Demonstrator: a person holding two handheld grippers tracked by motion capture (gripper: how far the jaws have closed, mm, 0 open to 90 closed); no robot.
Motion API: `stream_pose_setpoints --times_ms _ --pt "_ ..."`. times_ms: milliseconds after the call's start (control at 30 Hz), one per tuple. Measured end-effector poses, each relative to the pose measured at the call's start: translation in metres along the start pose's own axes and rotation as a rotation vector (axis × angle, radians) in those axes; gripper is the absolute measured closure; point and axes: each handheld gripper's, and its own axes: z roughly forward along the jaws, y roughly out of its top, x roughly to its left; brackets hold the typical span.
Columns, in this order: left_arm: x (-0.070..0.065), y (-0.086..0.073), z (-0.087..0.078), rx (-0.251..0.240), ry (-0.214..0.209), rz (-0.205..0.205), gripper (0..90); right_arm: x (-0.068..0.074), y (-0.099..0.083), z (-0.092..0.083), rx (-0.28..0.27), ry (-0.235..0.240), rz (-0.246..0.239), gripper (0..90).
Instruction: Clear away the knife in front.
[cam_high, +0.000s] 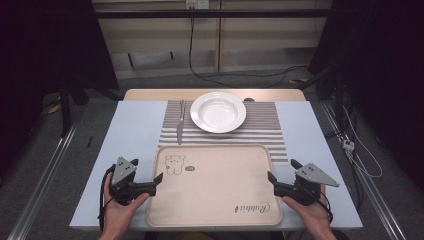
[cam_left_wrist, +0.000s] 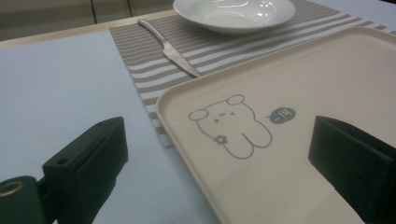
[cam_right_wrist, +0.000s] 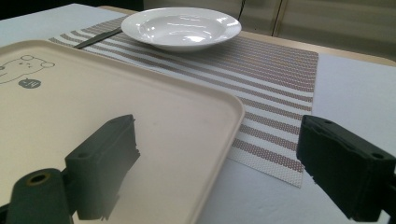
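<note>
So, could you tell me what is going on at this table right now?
A person holds a tool in each hand at the two sides of a beige tray with a bear drawing. The left tool and the right tool both stand open, each with its jaws either side of the tray's rim, not yet closed on it. Beyond the tray, a white plate and a knife rest on a striped placemat.

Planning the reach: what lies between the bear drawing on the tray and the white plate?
In the left gripper view, only the tray rim and the striped placemat separate the bear drawing from the plate; the knife lies off to one side.
</note>
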Motion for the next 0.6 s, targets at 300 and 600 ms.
stream_pose_setpoints --times_ms 300,600 --pt "0.000 0.003 0.006 0.016 -0.012 0.000 4.4 -0.007 -0.003 0.000 -0.001 -0.004 -0.005 11.3" --pt "0.000 0.011 0.017 0.057 -0.058 0.009 6.2 -0.017 -0.007 -0.003 0.006 -0.027 0.019 10.2"
